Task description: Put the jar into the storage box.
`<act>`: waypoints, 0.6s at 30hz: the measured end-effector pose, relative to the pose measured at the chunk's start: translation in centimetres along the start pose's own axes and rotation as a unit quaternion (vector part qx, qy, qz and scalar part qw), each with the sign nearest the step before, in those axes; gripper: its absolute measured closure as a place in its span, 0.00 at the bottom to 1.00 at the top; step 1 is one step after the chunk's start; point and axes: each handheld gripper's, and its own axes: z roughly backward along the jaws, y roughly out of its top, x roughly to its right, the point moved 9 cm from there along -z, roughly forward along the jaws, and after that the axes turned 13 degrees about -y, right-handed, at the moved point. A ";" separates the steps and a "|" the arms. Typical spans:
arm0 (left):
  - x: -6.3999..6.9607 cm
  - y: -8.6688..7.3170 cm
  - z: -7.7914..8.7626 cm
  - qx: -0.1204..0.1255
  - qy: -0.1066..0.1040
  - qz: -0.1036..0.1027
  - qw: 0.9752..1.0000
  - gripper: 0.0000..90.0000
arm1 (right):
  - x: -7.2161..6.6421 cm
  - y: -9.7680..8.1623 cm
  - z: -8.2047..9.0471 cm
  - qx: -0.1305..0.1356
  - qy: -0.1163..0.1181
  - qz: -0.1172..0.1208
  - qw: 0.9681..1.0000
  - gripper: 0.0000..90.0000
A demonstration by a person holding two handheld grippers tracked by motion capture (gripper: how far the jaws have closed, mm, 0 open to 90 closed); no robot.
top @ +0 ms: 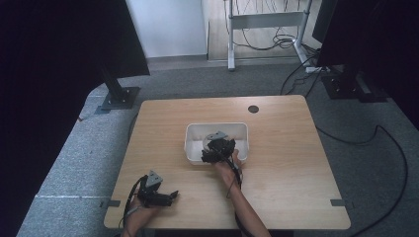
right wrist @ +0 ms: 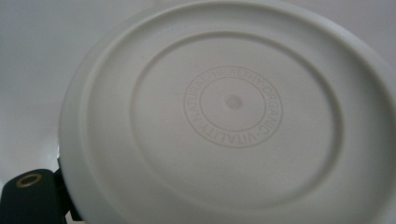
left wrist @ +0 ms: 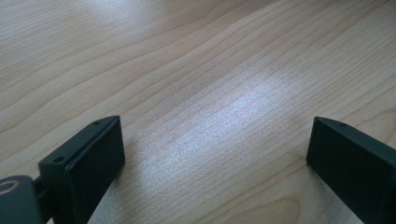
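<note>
A white rectangular tub stands at the middle of the wooden table. My right gripper reaches down into the tub, beside a round white dish. In the right gripper view the dish's underside, with an embossed ring of letters, sits very close and hides the jaws. A black corner of the gripper's body with a brass screw shows at the bottom left. My left gripper lies near the table's front left edge. It is open, with bare wood between the jaws.
A round cable hole sits near the table's far edge. Grey carpet surrounds the table. Black stands and loose cables lie on the floor to the left, right and behind.
</note>
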 end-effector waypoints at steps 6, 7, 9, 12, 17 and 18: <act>0.0 0.0 0.0 0.000 0.000 0.000 1.000 0.04 | 0.1 0.0 -0.1 -0.009 0.009 -0.007 1.000 0.11; 0.0 0.0 0.0 0.000 0.000 0.000 1.000 0.04 | 0.2 -0.1 -0.1 -0.011 0.014 -0.012 1.000 0.11; 0.0 0.0 0.0 0.000 0.000 0.000 1.000 0.04 | 0.2 0.0 -0.1 -0.013 0.017 -0.010 1.000 0.10; 0.0 0.0 0.0 0.000 0.000 0.000 1.000 0.04 | 0.2 0.0 -0.1 -0.015 0.017 -0.011 1.000 0.10; 0.0 0.0 0.0 -0.001 0.000 0.000 1.000 0.04 | 0.2 0.2 0.0 -0.011 0.023 -0.019 0.999 0.06; 0.0 0.0 0.0 -0.001 0.000 0.000 1.000 0.04 | 0.2 0.2 0.1 -0.010 0.022 -0.017 1.000 0.04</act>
